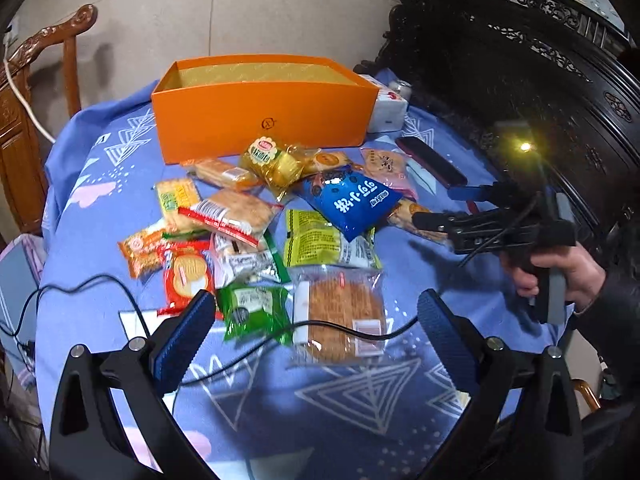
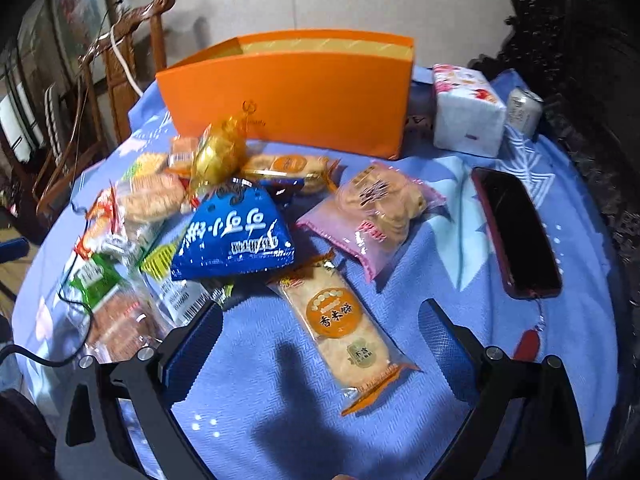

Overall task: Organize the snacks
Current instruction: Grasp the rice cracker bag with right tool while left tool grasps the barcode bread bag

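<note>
An open orange box (image 1: 264, 108) (image 2: 292, 100) stands at the far side of the table. Several snack packets lie heaped in front of it, among them a blue bag (image 1: 352, 204) (image 2: 236, 236) and a pink packet (image 2: 376, 208). My left gripper (image 1: 320, 320) is open above a green packet (image 1: 256, 312) and a clear-wrapped brown cake (image 1: 340, 320). My right gripper (image 2: 320, 328) (image 1: 434, 205) is open, with an orange rice-cracker packet (image 2: 340, 328) lying between its fingers on the cloth. Neither gripper holds anything.
A blue patterned cloth (image 1: 320, 400) covers the table. A dark phone (image 2: 516, 232), a tissue pack (image 2: 468, 108) and a can (image 2: 524, 108) sit at the right. A black cable (image 1: 100, 280) crosses the near snacks. Wooden chairs (image 1: 24, 92) stand left, with dark carved furniture (image 1: 520, 60) on the right.
</note>
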A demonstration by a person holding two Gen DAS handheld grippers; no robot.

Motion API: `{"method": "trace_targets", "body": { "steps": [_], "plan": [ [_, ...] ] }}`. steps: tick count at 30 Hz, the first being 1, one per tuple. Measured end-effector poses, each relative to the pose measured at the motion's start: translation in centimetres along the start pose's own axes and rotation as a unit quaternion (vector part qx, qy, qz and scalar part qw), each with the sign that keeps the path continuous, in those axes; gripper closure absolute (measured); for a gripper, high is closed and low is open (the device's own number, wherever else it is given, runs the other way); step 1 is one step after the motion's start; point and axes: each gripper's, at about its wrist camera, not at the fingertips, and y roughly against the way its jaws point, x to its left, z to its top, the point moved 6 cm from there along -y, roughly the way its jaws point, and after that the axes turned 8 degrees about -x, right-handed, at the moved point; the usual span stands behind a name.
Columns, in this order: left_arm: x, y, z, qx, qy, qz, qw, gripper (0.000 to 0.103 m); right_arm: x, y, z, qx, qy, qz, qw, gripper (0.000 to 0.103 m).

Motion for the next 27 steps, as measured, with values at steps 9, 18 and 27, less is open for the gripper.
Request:
{"method": "trace_targets", "body": {
  "steps": [9, 18, 27],
  "plan": [
    [0.8, 1.1, 0.1, -0.003, 0.031, 0.034, 0.9990, 0.004, -0.6, -3.2, -1.8, 0.032, 0.009, -0.019, 0.999, 0.039],
    [1.6, -1.4, 2.6, -0.010, -0.002, 0.064, 0.9979, 0.004, 3.0, 2.3, -4.4, -0.010, 0.018, 0.009, 1.000, 0.064],
    [5.4, -11.0, 6.5, 0.028, -0.066, 0.054, 0.9960, 0.004, 4.5, 4.9, -4.3, -0.030, -0.044, 0.043, 0.998, 0.064]
  ]
}}
